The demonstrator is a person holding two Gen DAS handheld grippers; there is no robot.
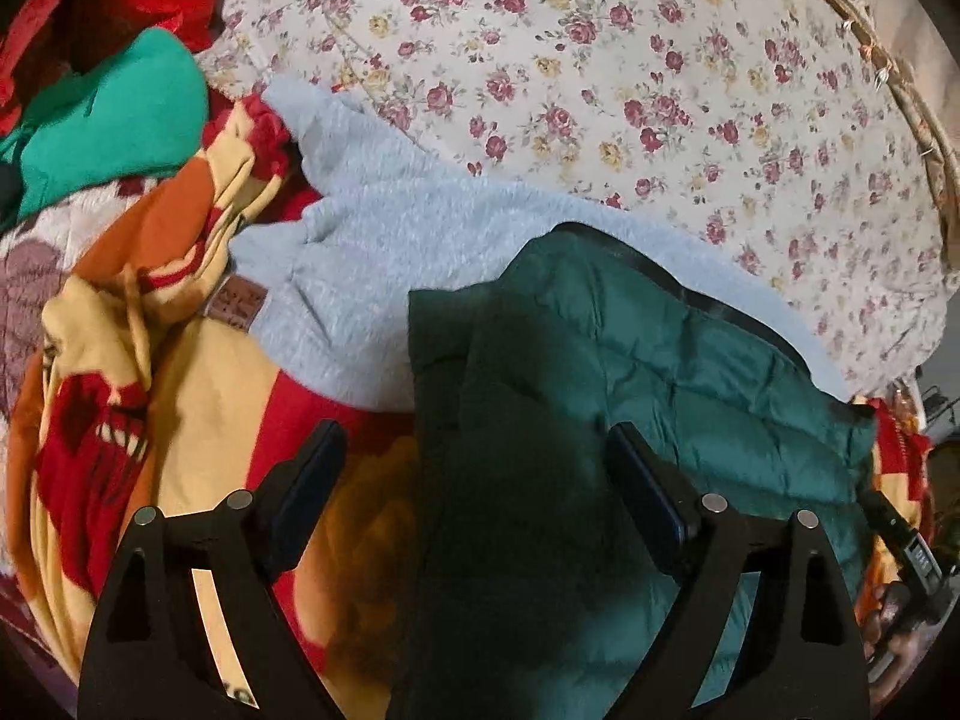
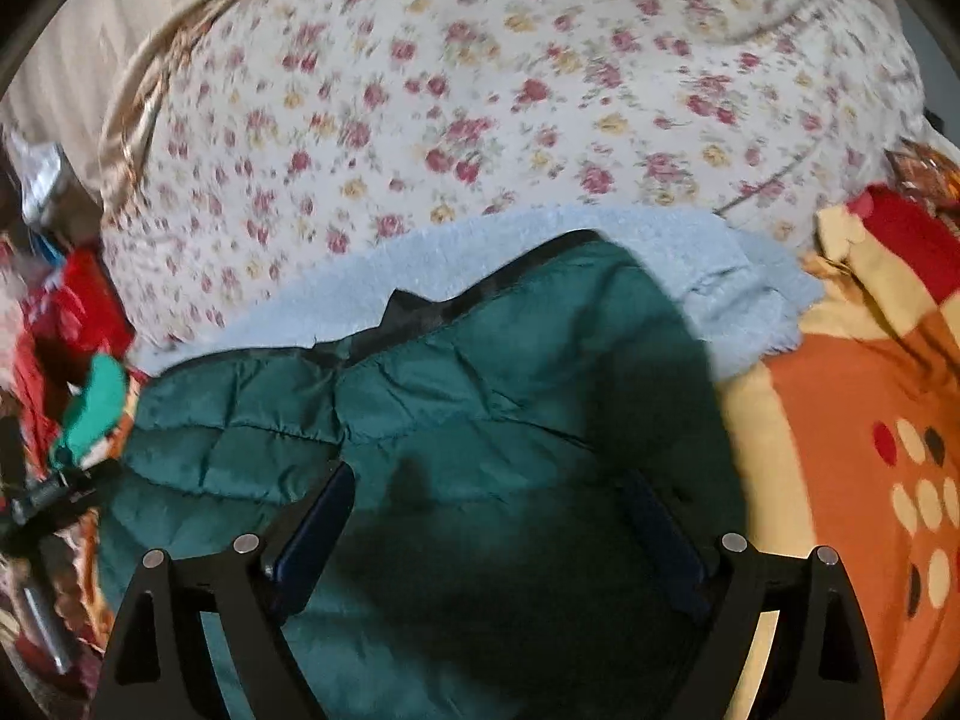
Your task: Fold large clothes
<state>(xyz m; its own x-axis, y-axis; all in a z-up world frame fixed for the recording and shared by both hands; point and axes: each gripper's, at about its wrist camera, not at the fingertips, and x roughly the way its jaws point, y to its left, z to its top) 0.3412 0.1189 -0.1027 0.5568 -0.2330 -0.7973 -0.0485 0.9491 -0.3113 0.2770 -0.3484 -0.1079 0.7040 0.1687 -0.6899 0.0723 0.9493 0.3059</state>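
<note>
Puffer jacket [image 1: 648, 360], dark green, lies over a pale blue fleece [image 1: 384, 240] on the bed (floral quilt [image 1: 600, 60] behind). Left hand-held gripper [image 1: 474, 456] and right hand-held gripper [image 2: 492, 498] both gape above it, empty. Light, slippery, springy; pinch the black-trimmed hem.

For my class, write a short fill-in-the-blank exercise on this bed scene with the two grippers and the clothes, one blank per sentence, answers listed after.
1. The dark green puffer jacket lies on top of a fluffy light ____ garment.
2. The bedspread behind the clothes is printed with small ____.
3. The jaws of the left gripper and the right gripper are both ____, gripping nothing.
4. In the left wrist view, a bright green garment lies to the ____ of the fluffy one.

Answers: blue; flowers; open; left
</note>
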